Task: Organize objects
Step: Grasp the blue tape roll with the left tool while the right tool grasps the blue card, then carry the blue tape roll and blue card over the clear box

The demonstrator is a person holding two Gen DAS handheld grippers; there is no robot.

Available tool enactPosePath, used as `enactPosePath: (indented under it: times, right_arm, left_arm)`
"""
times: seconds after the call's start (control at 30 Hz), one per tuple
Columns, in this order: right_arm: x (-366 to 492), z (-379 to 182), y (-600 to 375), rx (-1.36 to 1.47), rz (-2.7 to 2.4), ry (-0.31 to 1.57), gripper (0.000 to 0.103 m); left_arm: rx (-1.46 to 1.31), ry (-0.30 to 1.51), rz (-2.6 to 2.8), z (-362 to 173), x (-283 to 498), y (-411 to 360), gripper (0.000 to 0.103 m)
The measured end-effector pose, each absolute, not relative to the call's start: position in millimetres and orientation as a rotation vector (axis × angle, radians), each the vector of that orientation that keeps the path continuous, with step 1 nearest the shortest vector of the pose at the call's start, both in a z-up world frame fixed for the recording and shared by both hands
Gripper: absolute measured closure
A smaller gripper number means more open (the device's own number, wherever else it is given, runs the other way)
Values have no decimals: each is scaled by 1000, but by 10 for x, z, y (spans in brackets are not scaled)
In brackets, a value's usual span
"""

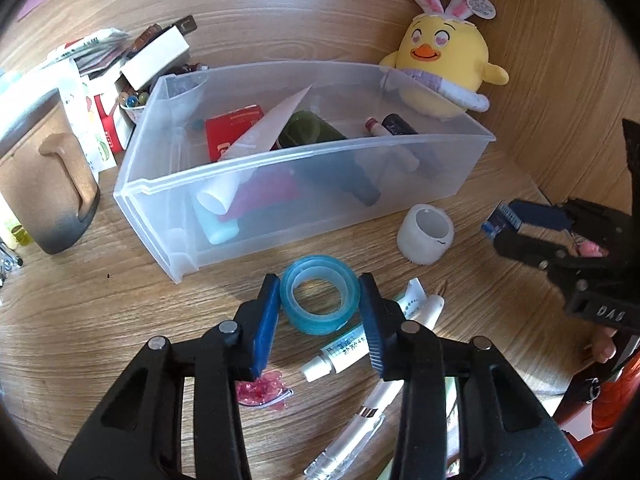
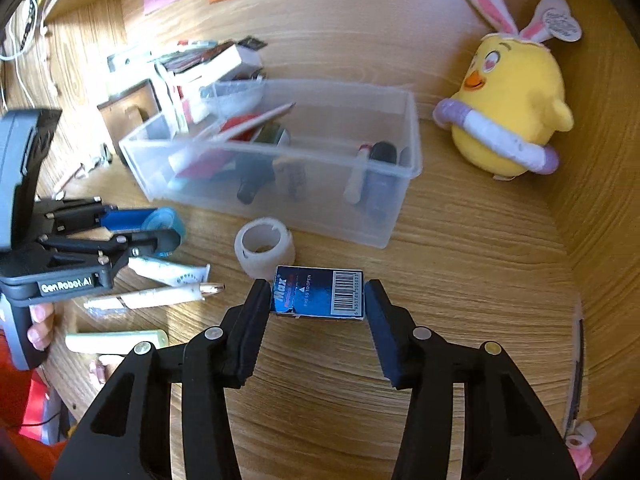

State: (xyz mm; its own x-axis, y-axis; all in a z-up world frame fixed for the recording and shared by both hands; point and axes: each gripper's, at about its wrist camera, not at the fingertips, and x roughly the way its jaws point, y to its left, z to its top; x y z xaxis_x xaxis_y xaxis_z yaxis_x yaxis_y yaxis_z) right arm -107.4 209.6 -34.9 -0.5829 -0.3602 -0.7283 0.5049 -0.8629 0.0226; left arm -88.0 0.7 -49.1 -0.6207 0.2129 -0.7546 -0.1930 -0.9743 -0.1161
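My left gripper is closed around a blue tape roll on the wooden desk, with a pad touching each side. My right gripper is shut on a small blue staples box and holds it just over the desk. The clear plastic bin stands behind both, with tubes, a red box and markers inside. A white tape roll sits by the bin's front; it also shows in the right wrist view. The right gripper with the box shows in the left wrist view.
A yellow plush chick sits at the back right. A brown mug and cartons stand left of the bin. A small tube, pens and a pink clip lie under my left gripper.
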Motion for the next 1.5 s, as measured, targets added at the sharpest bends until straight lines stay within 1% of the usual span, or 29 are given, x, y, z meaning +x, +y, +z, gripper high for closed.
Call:
enactPosePath:
  times: [0.13, 0.4, 0.63, 0.83, 1.2, 1.5]
  right_arm:
    - [-1053, -205, 2127, 993, -2444, 250, 58]
    - [-1052, 65, 2089, 887, -2475, 244, 58]
    - [-1158, 167, 1980, 843, -2489, 235, 58]
    - [-1264, 264, 1897, 805, -2499, 228, 58]
    - [-1501, 429, 1736, 744, -2509, 239, 58]
    - [-1798, 198, 1601, 840, -2479, 258, 58]
  left_arm:
    - [-1194, -32, 2656, -396, -827, 8, 64]
    - [-1037, -26, 2716, -28, -675, -17, 64]
    - [-925, -62, 2765, 240, -669, -56, 64]
    - [-886, -81, 2776, 359, -756, -75, 64]
    - [-883, -100, 2796, 471, -1049, -117, 64]
    - [-1007, -107, 2800, 206, -1355, -188, 64]
